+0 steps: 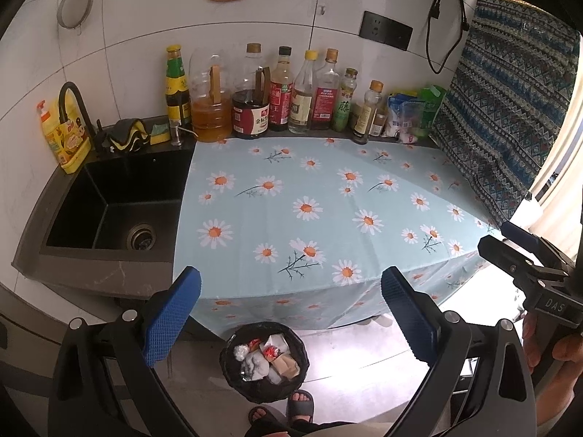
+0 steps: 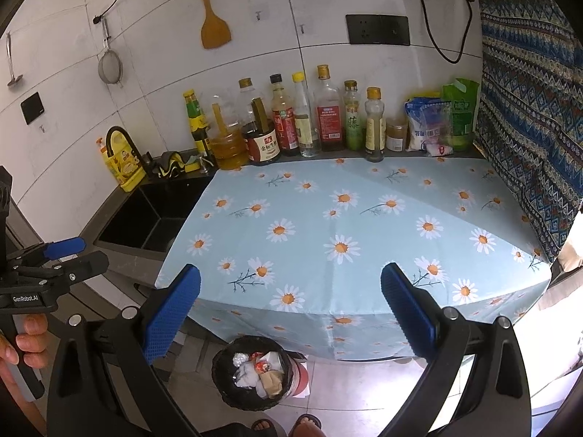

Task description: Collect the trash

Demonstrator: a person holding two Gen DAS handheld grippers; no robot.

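Both the left gripper and right gripper hung wide apart and empty above a floor bin of crumpled trash, beside the daisy-clothed table.

Your feet below the trash bin are cut off by the frame's bottom edge. Labels on the bottles behind the bin's counter are too small to read.

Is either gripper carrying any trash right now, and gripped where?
Nothing is held. The left gripper and right gripper are both open and empty above the trash bin.
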